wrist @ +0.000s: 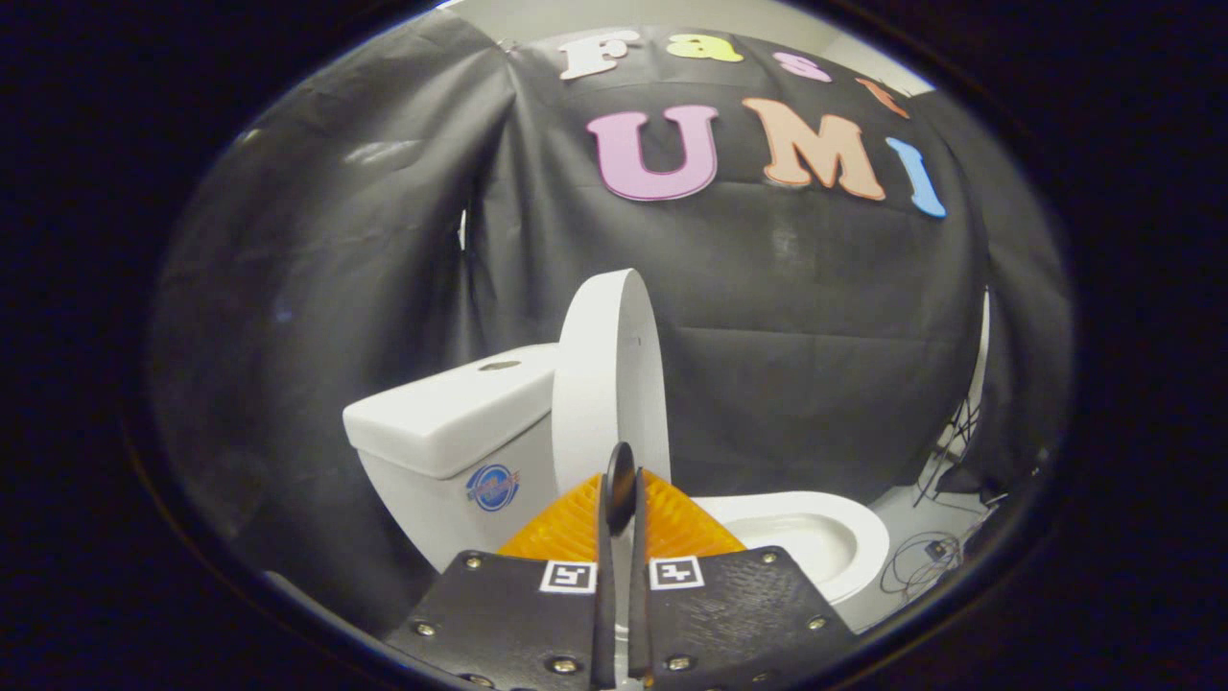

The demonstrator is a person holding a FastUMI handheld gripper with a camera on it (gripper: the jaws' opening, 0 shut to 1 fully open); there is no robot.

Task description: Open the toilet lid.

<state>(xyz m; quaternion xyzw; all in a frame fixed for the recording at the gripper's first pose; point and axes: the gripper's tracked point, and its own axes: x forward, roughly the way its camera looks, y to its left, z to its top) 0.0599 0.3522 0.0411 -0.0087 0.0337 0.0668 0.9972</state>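
Toilet lid (610,374) standing raised, upright or nearly so, seen edge-on just ahead of the fingers, its back toward the tank (451,422) and probably leaning on it for support, though contact between the two not showing from here. Standing that way leaving the bowl (801,537) exposed to the right of the lid, so the opening itself looking complete or all but complete. Gripper (620,489) sitting low in front of the lid's lower edge, fingers drawn almost together with only a thin slit between them; a dark rounded tip rising in that slit against the lid. Whether the fingers are pinching the lid's edge or merely lying against it: cannot tell. Probably lingering there to steady the lid until it is resting safely. Tank carrying a round sticker on its side. Black cloth (384,240) draping the booth behind and to both sides. Pale floor (911,509) beside the bowl, loose cables (926,552) trailing over it.
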